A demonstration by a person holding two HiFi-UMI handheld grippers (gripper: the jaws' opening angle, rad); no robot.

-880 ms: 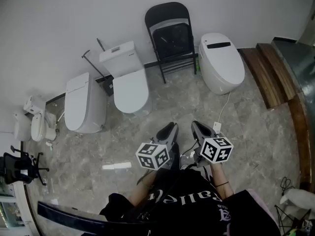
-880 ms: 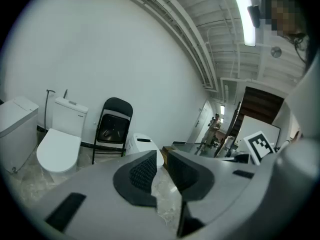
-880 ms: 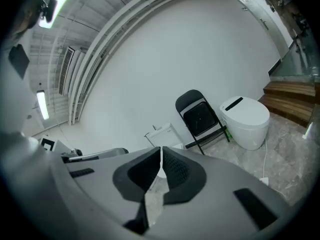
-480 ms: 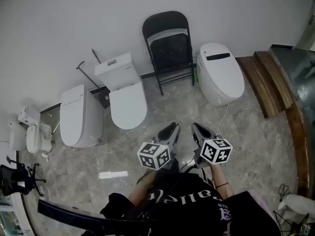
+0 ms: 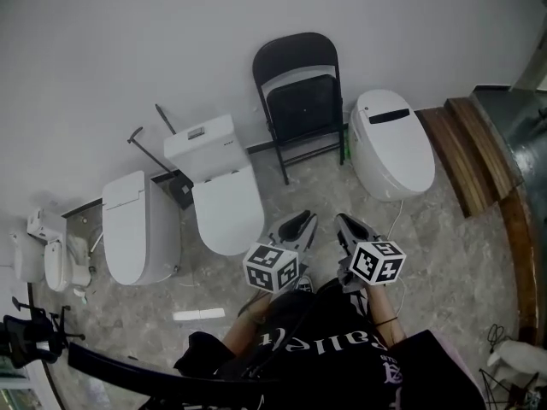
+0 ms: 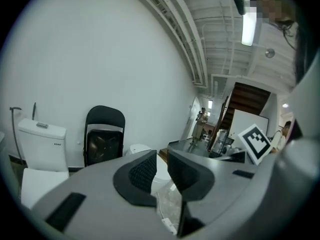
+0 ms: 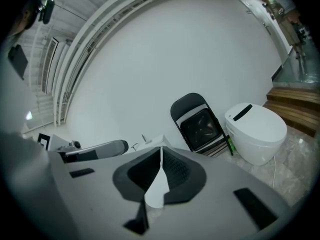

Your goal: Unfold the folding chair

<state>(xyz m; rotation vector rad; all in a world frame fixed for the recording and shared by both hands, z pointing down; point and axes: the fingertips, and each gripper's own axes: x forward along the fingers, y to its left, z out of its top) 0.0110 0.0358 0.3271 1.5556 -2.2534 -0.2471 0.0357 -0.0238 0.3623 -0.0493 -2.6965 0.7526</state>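
Observation:
The black folding chair [image 5: 299,105] leans folded against the white wall, between two toilets; it also shows in the left gripper view [image 6: 103,139] and the right gripper view [image 7: 200,124]. Both grippers are held side by side in front of the person's body, well short of the chair and pointing toward it. The left gripper [image 5: 301,220] has a narrow gap between its pads [image 6: 142,171] and nothing in it. The right gripper [image 5: 346,220] is shut, its fingertips [image 7: 172,166] meeting, with nothing held.
A white toilet with a tank [image 5: 224,186] stands left of the chair, and a tankless white toilet [image 5: 395,142] right of it, with a cable on the floor. Another toilet [image 5: 137,225] lies further left. Wooden steps [image 5: 461,139] run along the right. The floor is grey marble tile.
The chair and toilets have slid lower and nearer in the head view. Both grippers have come a little closer to the chair. Their jaws look the same.

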